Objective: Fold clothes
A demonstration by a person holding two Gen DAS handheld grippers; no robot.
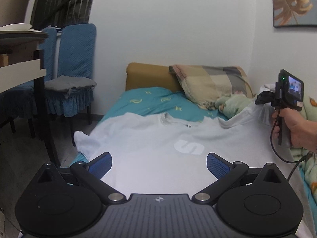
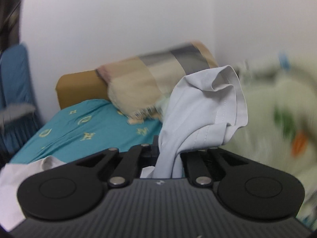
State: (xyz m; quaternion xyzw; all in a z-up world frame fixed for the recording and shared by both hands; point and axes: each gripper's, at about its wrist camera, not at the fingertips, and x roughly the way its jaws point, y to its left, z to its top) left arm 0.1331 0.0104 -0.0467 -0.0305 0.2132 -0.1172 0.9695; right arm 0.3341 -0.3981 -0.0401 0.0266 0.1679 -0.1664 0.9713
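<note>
Sleeve (image 2: 208,107) of T-shirt (image 1: 150,148) was pinched in R gripper (image 2: 168,154), beside pillow (image 1: 210,83); L gripper (image 1: 159,163) was open. Next: sleeve probably folded inward.

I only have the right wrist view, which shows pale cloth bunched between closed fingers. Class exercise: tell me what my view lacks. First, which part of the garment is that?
Observer: The left wrist view shows the right gripper holding the T-shirt by its right sleeve, lifted off the bed.
Operator: Is the rest of the shirt flat?
Observer: Mostly; it lies spread with the collar toward the pillow and a white S logo facing up.
Operator: And the left gripper?
Observer: The left gripper is open above the shirt's near end, its blue pads gripping nothing.
</note>
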